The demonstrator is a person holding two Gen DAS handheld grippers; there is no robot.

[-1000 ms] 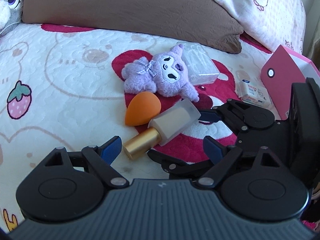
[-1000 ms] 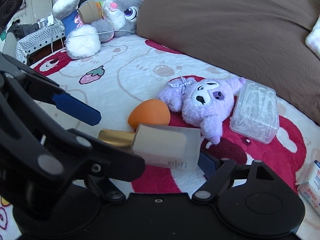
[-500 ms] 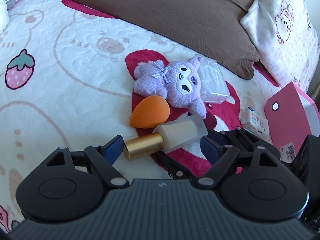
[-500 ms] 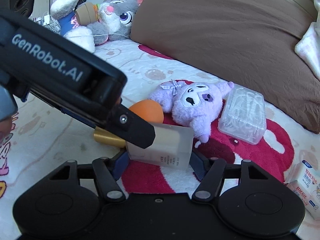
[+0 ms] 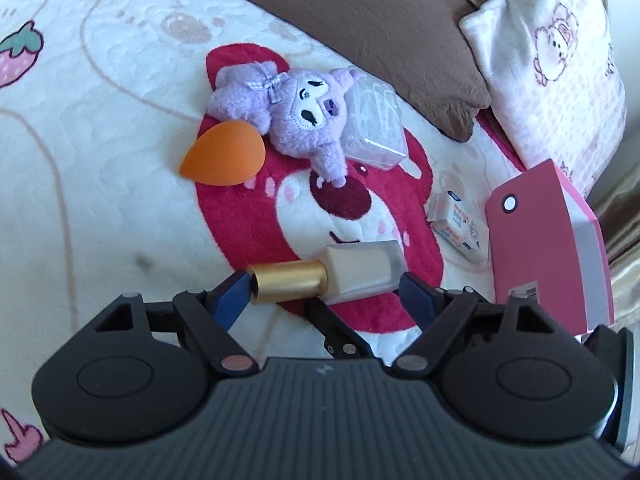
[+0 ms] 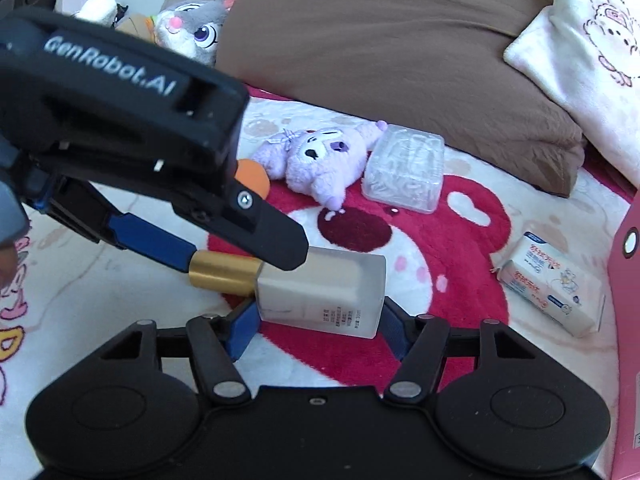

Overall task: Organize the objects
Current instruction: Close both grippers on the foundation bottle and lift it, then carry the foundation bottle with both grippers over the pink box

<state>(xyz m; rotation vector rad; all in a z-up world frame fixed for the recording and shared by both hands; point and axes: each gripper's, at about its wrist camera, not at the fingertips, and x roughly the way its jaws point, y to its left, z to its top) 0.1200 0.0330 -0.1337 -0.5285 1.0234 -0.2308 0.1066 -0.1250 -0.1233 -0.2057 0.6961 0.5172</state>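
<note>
On the bed's cartoon-bear blanket (image 5: 100,168), seen from the left wrist, the left tongs (image 5: 320,290) straddle a frosted bottle with a gold cap (image 5: 328,276) end to end: one blue pad sits at the cap, the other at the glass base, and the jaws are closing, though I cannot tell that both pads press yet. Beyond lie an orange makeup sponge (image 5: 224,158), a purple plush toy (image 5: 296,120), a clear plastic box (image 5: 374,122), a small tissue pack (image 5: 460,226) and an open pink box (image 5: 536,248), with a brown pillow (image 5: 360,12) behind.

From the right wrist, the right tongs (image 6: 316,322) are clamped across the bottle's (image 6: 320,292) frosted body, both blue pads against its sides, with the bottle just above the blanket. The left tongs (image 6: 224,248) reach in from the upper left, one finger at the gold cap and one crossing over the bottle's shoulder.

The step looks like a two-handed pickup or handover of the bottle. Next, the left pads need to seat firmly on both ends before either grip lets go; then the bottle probably goes to the pink box (image 6: 628,280) on the right.
</note>
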